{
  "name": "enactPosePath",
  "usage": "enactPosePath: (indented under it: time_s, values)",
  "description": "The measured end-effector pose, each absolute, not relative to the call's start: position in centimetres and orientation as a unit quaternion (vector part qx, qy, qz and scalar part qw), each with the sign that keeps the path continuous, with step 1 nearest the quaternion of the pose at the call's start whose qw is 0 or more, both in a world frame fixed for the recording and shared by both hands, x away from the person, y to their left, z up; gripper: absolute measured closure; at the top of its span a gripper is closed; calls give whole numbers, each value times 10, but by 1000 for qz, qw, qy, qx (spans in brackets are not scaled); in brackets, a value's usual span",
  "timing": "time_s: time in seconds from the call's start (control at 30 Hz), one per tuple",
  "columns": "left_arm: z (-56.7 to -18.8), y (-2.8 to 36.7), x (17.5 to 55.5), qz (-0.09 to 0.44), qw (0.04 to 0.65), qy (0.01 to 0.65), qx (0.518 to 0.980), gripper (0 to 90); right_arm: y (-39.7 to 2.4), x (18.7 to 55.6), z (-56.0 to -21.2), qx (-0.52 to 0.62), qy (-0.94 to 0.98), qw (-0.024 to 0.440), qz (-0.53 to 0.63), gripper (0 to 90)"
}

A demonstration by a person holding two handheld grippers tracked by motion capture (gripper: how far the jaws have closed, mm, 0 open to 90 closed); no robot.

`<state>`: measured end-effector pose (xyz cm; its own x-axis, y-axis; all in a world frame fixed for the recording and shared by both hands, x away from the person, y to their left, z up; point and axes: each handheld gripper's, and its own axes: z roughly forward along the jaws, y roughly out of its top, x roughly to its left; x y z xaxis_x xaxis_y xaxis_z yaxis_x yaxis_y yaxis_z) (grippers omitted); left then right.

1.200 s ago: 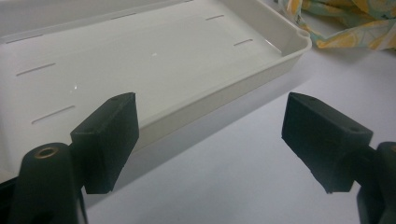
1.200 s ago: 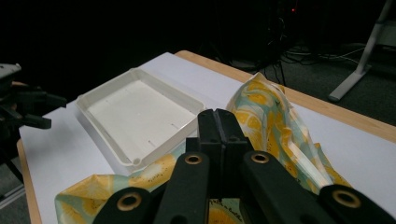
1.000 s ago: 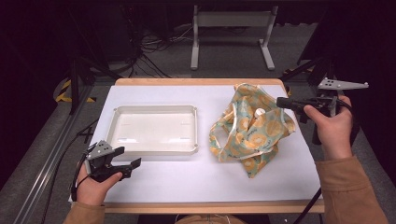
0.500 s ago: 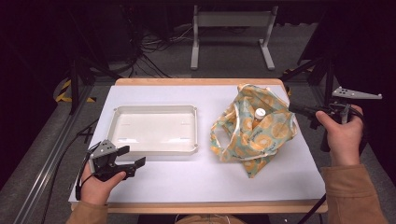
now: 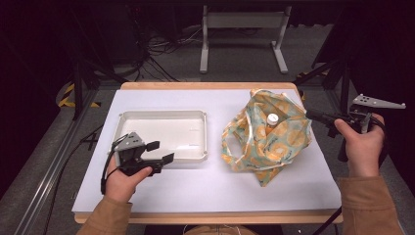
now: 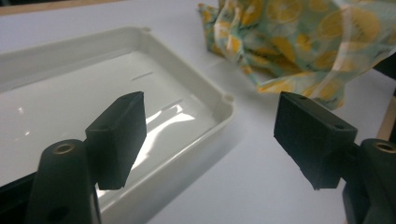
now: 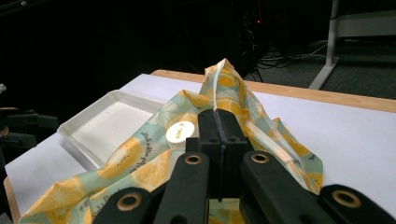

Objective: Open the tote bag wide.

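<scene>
White-covered table (image 5: pixel 205 196) bearing, at left, a shallow white tray (image 5: pixel 164 117) and, at right, a crumpled lemon-print bag (image 5: pixel 274 142) with a white-capped bottle (image 5: pixel 272 118) showing in its mouth. Right gripper (image 5: pixel 313 115), jaws closed together on the bag's right edge, holds the fabric raised. Left gripper (image 5: pixel 159 152), above the tray's near rim, jaws apart and just been closing, nothing between them.
</scene>
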<state>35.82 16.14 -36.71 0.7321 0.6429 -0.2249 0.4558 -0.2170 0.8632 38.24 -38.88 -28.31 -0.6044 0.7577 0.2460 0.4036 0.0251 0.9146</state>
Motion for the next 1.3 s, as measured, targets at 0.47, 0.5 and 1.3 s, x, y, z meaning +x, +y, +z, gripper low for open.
enactPosePath:
  time_s: [0.47,0.5,1.3]
  values:
    - [-343,72,397,46,556,281,780,288,-390,381,-285,410,695,158,569,900]
    - [-343,66,401,42,559,277,780,289,-390,381,-285,410,694,158,571,900]
    - [-350,-19,438,-35,556,299,775,230,-377,371,-299,385,684,197,587,900]
